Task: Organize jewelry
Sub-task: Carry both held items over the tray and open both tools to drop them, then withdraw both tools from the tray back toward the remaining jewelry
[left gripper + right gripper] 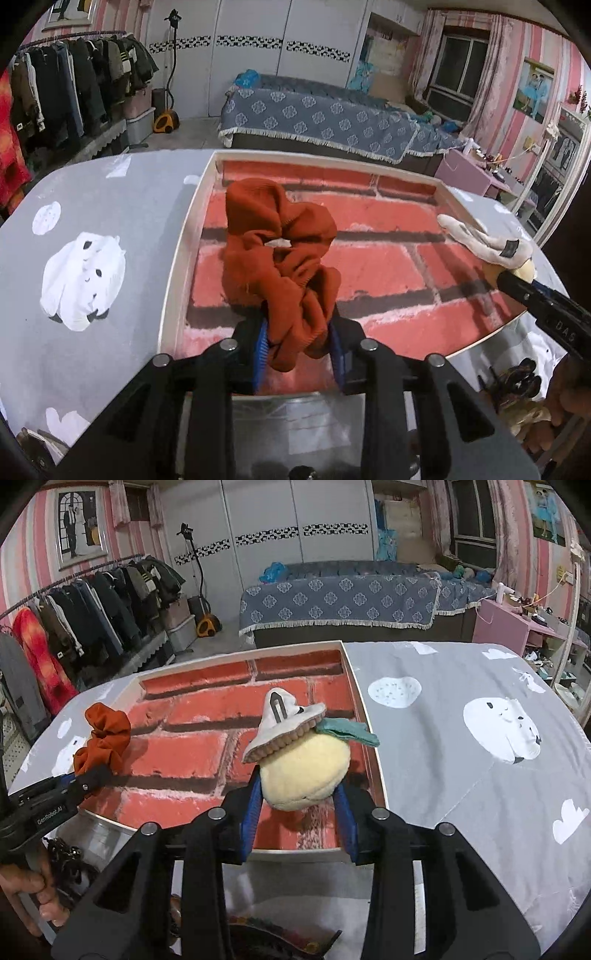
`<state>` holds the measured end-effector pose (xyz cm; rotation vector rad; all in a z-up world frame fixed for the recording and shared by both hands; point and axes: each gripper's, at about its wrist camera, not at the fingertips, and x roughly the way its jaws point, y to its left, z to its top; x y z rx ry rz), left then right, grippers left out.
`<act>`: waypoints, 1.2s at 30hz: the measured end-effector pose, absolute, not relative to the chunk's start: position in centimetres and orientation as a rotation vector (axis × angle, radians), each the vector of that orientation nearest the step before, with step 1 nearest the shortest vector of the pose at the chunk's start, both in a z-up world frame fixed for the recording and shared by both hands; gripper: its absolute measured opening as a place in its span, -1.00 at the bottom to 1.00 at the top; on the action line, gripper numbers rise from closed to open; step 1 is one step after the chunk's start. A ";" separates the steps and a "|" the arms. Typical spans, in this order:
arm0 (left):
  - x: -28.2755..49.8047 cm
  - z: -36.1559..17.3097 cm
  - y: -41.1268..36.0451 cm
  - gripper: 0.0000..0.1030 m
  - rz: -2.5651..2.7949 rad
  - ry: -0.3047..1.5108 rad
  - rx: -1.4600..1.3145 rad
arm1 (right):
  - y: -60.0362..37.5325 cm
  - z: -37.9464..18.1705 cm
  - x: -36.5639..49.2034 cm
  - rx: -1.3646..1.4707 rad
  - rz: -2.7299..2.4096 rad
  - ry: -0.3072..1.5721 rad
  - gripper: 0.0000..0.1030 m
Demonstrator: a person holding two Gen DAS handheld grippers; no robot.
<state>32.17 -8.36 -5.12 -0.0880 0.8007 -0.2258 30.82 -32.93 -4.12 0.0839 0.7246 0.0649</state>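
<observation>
Rust-orange scrunchie pinched in left gripper jaws, over near-left of brick-print tray. Right gripper jaws pinching cream plush hair clip, over tray's near-right w/ grey cloth beside.

The tray's brick-patterned floor lies bare between scrunchie and plush clip; its low rim borders it.
</observation>
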 end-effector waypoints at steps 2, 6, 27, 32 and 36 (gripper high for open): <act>32.2 -5.1 -8.1 -0.38 -0.216 0.800 -0.094 | -32.8 -4.5 30.7 0.082 0.061 0.729 -0.25; 32.5 -5.4 -7.8 -0.35 -0.209 0.803 -0.077 | -33.5 -5.5 30.7 0.077 0.060 0.753 -0.15; 23.4 3.6 -3.2 0.58 -0.149 0.612 -0.068 | -34.9 2.9 21.4 0.034 0.042 0.524 0.67; 16.9 2.4 -0.1 0.62 -0.120 0.566 -0.081 | -36.7 1.8 15.7 0.061 0.036 0.470 0.68; 12.5 0.6 0.1 0.63 -0.102 0.507 -0.051 | -36.8 -0.4 11.9 0.061 0.015 0.454 0.69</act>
